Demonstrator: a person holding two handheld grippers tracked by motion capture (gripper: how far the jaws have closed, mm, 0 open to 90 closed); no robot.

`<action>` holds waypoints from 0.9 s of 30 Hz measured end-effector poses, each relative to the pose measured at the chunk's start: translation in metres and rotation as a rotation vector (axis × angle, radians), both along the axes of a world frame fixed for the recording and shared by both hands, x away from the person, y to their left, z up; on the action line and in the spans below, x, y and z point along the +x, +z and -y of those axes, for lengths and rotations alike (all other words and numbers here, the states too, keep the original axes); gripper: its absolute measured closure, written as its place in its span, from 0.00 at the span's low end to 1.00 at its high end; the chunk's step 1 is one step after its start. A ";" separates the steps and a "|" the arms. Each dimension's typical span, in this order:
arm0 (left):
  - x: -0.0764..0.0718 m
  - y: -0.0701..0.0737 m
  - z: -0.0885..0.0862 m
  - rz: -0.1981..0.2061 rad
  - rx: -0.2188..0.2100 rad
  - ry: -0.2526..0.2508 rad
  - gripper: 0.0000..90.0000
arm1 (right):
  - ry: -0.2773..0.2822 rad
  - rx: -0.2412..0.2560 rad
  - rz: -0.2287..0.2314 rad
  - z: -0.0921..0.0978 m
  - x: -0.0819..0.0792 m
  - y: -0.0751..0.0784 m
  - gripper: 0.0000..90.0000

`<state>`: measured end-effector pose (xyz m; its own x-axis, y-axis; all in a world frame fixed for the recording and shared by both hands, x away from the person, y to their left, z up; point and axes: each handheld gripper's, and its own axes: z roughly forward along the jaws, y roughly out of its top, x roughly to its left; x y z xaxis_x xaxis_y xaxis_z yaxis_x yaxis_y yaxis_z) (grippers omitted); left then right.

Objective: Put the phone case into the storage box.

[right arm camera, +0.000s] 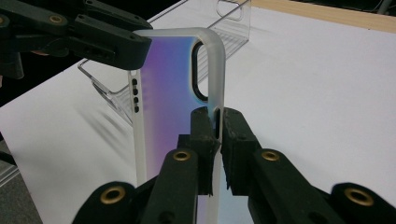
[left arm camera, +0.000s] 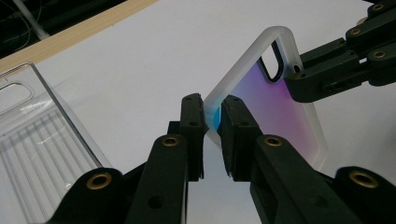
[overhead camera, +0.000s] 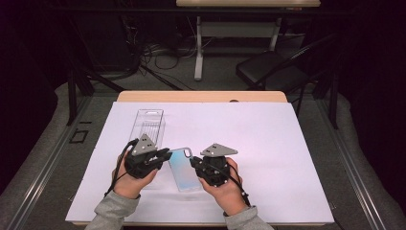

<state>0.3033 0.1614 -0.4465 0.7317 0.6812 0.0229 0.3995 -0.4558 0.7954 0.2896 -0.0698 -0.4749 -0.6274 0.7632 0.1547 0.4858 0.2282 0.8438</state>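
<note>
A phone case [overhead camera: 183,168] with a frosted rim and a blue-to-purple back is held just above the white sheet between both grippers. My left gripper [overhead camera: 167,155] is shut on its left long edge; in the left gripper view the jaws [left arm camera: 211,106] pinch the rim of the case [left arm camera: 275,100]. My right gripper [overhead camera: 194,163] is shut on the opposite edge near the camera cutout; in the right gripper view its jaws [right arm camera: 217,117] clamp the frosted rim of the case [right arm camera: 168,79]. Each view also shows the other gripper on the case's far edge.
A clear plastic package [overhead camera: 149,125] lies on the white sheet [overhead camera: 268,143] just beyond my left hand, also seen as the clear package [left arm camera: 37,135] and the package [right arm camera: 224,32]. The table's wooden edge [overhead camera: 201,96] runs along the back. A black chair [overhead camera: 268,69] stands beyond.
</note>
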 end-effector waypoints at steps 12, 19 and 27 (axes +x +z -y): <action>0.000 0.000 -0.001 -0.004 -0.006 -0.001 0.89 | 0.000 0.004 0.000 0.000 0.000 0.000 0.93; 0.000 0.000 -0.001 -0.006 -0.015 -0.001 0.89 | 0.001 0.009 0.001 0.001 0.000 0.000 0.93; 0.002 0.000 -0.002 -0.015 -0.027 -0.002 0.89 | 0.005 0.018 -0.005 0.001 0.001 0.000 0.92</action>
